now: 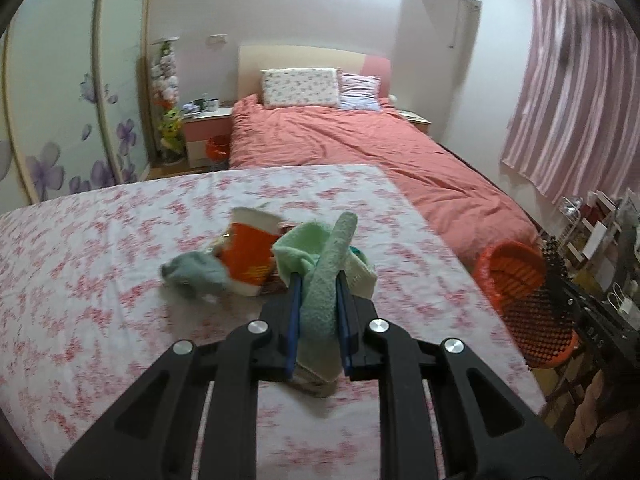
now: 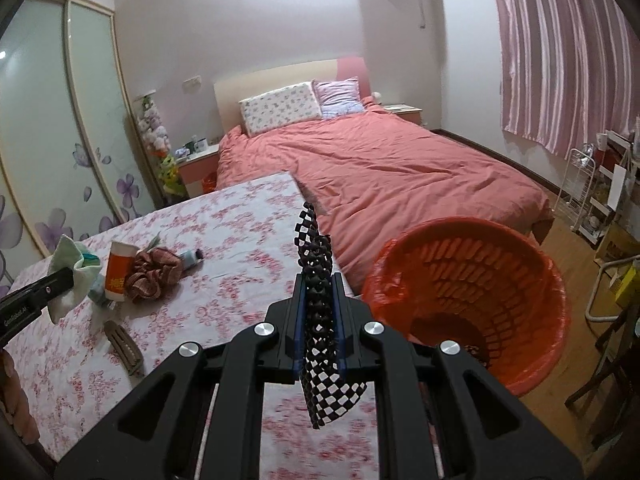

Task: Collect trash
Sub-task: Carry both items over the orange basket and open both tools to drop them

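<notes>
My left gripper [image 1: 318, 280] is shut on a mint-green sock [image 1: 330, 264], held above the floral-cloth table [image 1: 100, 240]; from the right wrist view that gripper [image 2: 70, 276] and its sock [image 2: 72, 268] show at the far left. My right gripper [image 2: 318, 280] is shut on a strip of black mesh netting [image 2: 316, 264], which hangs above the table's right edge. Beside it stands the orange trash basket [image 2: 472, 300], lined with an orange bag; the same basket [image 1: 516, 272] shows past the table. On the table lie an orange-and-white paper cup [image 1: 250, 252], a grey-green sock [image 1: 192, 274], a brown scrunched cloth [image 2: 150, 270] and a small tube [image 2: 192, 258].
A tan hair clip [image 2: 124, 346] lies near the table's front. Behind the table is a bed [image 2: 400, 168] with a pink cover. A white wire rack [image 2: 580, 196] and cluttered shelves stand at the right, below pink curtains [image 2: 560, 60]. A second small orange bin [image 1: 216, 148] sits by the nightstand.
</notes>
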